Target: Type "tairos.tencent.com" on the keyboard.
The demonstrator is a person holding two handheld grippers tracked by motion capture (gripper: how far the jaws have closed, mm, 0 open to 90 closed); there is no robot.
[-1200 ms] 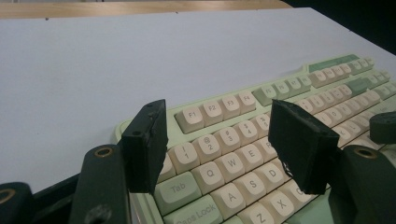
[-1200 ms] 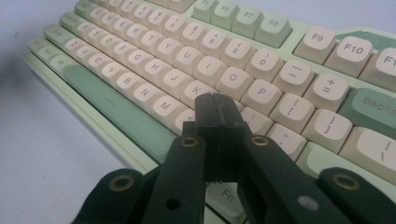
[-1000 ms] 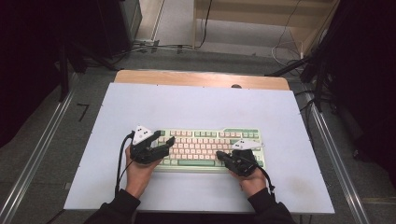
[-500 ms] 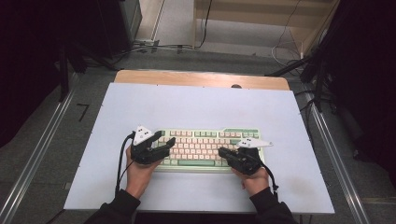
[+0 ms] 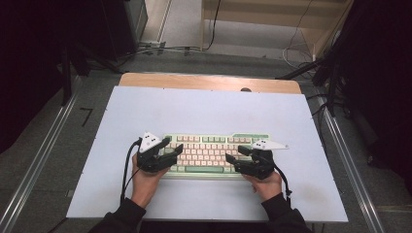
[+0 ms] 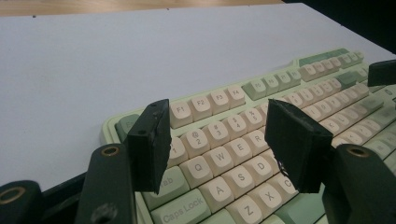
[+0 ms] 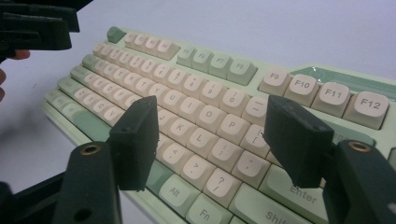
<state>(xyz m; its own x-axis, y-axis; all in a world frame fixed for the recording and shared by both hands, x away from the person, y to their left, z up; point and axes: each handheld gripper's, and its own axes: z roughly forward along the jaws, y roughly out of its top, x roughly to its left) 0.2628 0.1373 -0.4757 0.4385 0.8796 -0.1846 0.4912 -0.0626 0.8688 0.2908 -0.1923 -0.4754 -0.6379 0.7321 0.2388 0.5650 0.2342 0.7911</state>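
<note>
The left claw [image 5: 171, 146] hangs over the left end of the keyboard [image 5: 209, 151] with its jaws apart and nothing between them; in the left gripper view its two black pads stand above the Q, W, A and S keys without pressing any. The right claw [image 5: 237, 154] hangs over the right end, and its jaws have just been opening; they stand apart, empty, above the letter keys near Enter in the right gripper view.

Counted: two claws, two hands, one keyboard, one surface [image 5: 204, 109]. The left hand [image 5: 145, 178] and right hand [image 5: 265, 183] come in from the near edge of the surface, each under its gripper. Each gripper carries one grey three-cornered plate and trails one dark cable.

The keyboard lies near the near edge of the surface, about midway between its left and right edges, long side along that edge. Its near corners are covered by the grippers in the high view. In the left gripper view its right end is cut off; in the right gripper view the lower right keys are cut off. Small legends on the far keys are blurred.

The keyboard has a pale green case, cream square keycaps with rounded tops, and green modifier keys. The surface is flat, matte pale blue-white, with a bare wooden strip along its far edge. The pads are blocky black foam-like pieces with rough edges.
</note>
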